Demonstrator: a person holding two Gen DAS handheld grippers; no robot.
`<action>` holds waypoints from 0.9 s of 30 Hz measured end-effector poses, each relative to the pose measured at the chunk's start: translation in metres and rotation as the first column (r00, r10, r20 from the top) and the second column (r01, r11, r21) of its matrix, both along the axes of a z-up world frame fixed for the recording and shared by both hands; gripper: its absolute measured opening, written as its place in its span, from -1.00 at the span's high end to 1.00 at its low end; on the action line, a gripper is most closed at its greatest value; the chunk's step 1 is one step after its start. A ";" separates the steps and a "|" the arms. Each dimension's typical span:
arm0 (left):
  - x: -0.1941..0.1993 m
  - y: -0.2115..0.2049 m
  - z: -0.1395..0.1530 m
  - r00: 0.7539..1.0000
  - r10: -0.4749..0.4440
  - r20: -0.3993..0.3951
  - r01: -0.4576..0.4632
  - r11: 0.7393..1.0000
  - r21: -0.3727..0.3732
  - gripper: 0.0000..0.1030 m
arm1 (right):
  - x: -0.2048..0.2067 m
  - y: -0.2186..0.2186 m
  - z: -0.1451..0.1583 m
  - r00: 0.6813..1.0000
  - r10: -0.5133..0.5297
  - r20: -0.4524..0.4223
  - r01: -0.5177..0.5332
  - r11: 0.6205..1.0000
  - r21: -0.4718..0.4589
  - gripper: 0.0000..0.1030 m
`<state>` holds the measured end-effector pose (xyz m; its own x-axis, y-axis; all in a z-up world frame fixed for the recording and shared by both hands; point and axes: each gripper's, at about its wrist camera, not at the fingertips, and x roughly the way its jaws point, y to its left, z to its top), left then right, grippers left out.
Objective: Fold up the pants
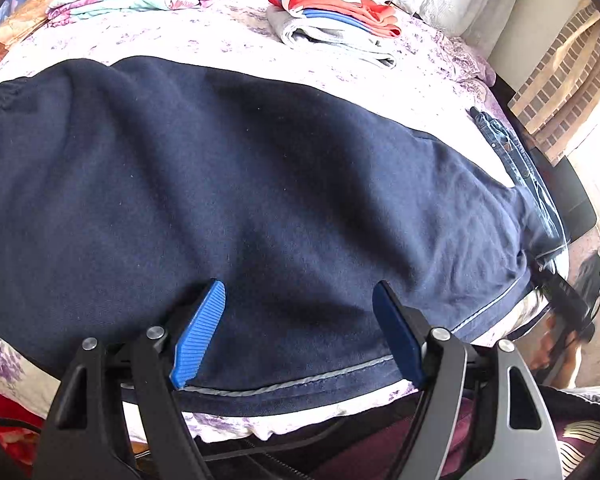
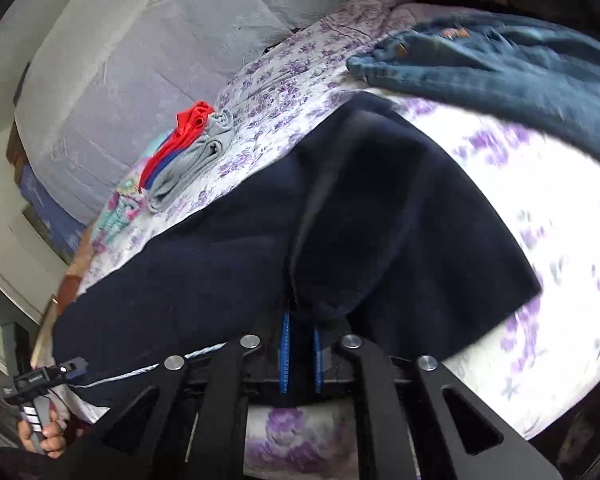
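Navy pants [image 1: 240, 184] lie spread on the bed [image 1: 220, 40], fold barely begun. The left gripper [image 1: 300, 332] gapes over the hem; the right gripper [image 2: 300, 354] pinches cloth.

The right tongs [image 2: 300, 354] pinched a fold of the navy pants [image 2: 220, 264]. Jeans [image 2: 500, 64] lay near the bed's [image 2: 540, 200] far edge.

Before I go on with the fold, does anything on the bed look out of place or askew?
One thing: the blue denim jeans lie crumpled at the edge of the purple-flowered bedsheet, unlike the neatly folded red, blue and grey clothes. The dark navy fleece pants lie mostly flat, with the right gripper pinching a raised fold.
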<state>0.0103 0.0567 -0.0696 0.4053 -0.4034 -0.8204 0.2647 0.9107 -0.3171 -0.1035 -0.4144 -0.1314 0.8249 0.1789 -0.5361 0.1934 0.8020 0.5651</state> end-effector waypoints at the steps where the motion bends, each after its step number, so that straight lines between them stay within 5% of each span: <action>1: 0.001 0.000 0.001 1.000 -0.001 -0.007 0.001 1.000 0.001 -0.43 | -0.005 -0.002 0.004 1.000 -0.015 0.028 0.015 1.000 0.004 0.56; 2: 0.001 0.000 0.001 1.000 -0.002 -0.011 0.002 1.000 0.004 -0.43 | -0.008 -0.002 0.014 0.999 -0.028 0.047 0.030 0.999 -0.028 0.43; 4: 0.001 0.000 0.002 1.000 -0.002 -0.014 0.002 1.000 0.012 -0.43 | -0.013 -0.003 0.034 0.992 -0.077 0.097 0.086 0.992 -0.095 -0.52; 8: 0.003 0.000 0.002 1.000 0.013 -0.016 -0.013 1.000 -0.003 -0.43 | 0.012 -0.028 0.047 0.991 -0.137 0.009 0.137 0.986 -0.095 -0.34; 9: 0.004 0.000 0.001 1.000 0.018 -0.017 -0.018 1.000 -0.005 -0.43 | 0.020 -0.035 0.042 0.988 -0.147 -0.041 0.144 0.986 -0.084 0.42; 10: 0.004 0.000 0.001 1.000 0.022 -0.019 -0.022 1.000 -0.006 -0.43 | 0.025 -0.042 0.037 0.990 -0.121 -0.075 0.117 0.992 -0.053 0.62; 14: 0.004 0.001 0.003 0.999 0.031 -0.023 -0.031 1.000 -0.007 -0.43 | -0.003 -0.030 0.055 0.996 -0.085 -0.003 0.084 0.986 -0.147 0.64; 16: 0.004 0.002 0.003 0.999 0.028 -0.025 -0.028 1.000 -0.008 -0.43 | -0.017 -0.028 0.057 0.996 -0.090 -0.020 0.085 0.978 -0.192 0.56; 17: 0.004 0.002 0.003 0.999 0.022 -0.025 -0.022 1.000 0.000 -0.43 | -0.014 -0.036 0.031 0.981 -0.103 -0.163 0.067 0.975 -0.213 0.49; 18: 0.004 0.001 0.003 1.000 0.016 -0.024 -0.015 1.000 0.009 -0.43 | -0.014 -0.036 0.031 0.981 -0.103 -0.163 0.067 0.975 -0.213 0.49; 19: 0.003 0.001 0.003 1.000 0.009 -0.023 -0.009 1.000 0.022 -0.43 | -0.018 -0.039 0.025 0.986 -0.078 -0.147 0.048 0.978 -0.201 0.40; 21: -0.001 -0.001 0.007 1.000 -0.006 -0.009 0.006 0.998 0.056 -0.43 | -0.036 -0.033 0.060 0.975 -0.208 -0.075 0.166 0.914 -0.370 0.01; 23: -0.008 0.002 0.017 1.000 -0.010 0.017 0.009 0.997 0.079 -0.43 | -0.045 -0.029 0.098 0.975 -0.212 0.062 0.218 0.879 -0.424 -0.21; 25: -0.013 0.006 0.034 0.997 -0.012 0.077 0.004 0.996 0.094 -0.43 | -0.027 -0.019 0.133 0.989 -0.087 0.119 0.126 0.915 -0.384 -0.58; 27: -0.014 0.007 0.057 0.984 0.008 0.180 -0.037 0.987 0.154 -0.58 | 0.022 0.006 0.153 0.982 0.171 0.078 -0.143 0.948 -0.285 -0.58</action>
<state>-0.0040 0.0642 -0.0130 0.5580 -0.2652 -0.7864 0.2830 0.9516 -0.1201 -0.0815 -0.4087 0.0217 0.8504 0.1670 -0.4989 0.0061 0.9451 0.3268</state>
